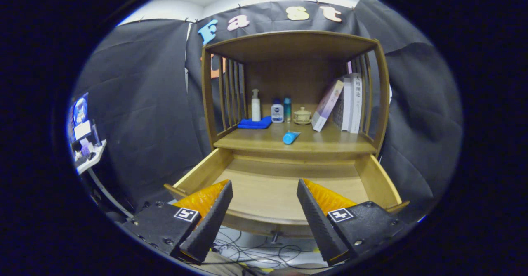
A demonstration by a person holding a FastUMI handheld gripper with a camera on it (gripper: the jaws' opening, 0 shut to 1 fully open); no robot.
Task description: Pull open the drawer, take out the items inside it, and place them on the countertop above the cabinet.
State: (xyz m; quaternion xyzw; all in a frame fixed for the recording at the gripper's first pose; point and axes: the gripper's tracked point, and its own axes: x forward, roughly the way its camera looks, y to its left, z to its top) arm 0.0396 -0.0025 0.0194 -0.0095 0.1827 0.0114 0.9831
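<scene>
The wooden drawer (373,177) of the cabinet is pulled out toward me, and its bare floor shows between and beyond my fingers. My gripper (264,187) hangs open over the drawer's front part, nothing between its fingers. On the countertop (330,144) above the drawer lies a blue tube (291,137) near the front edge. Farther back stand a white pump bottle (255,106), a small white and blue bottle (277,113), a teal bottle (287,109) and a lidded ceramic cup (302,116). A folded blue cloth (255,123) rests at the back left.
Several books (344,104) lean at the right side of the countertop, under a wooden top shelf with slatted sides (229,98). Cables (255,253) trail on the floor below the drawer front. A small white table (88,156) with odds and ends stands far left.
</scene>
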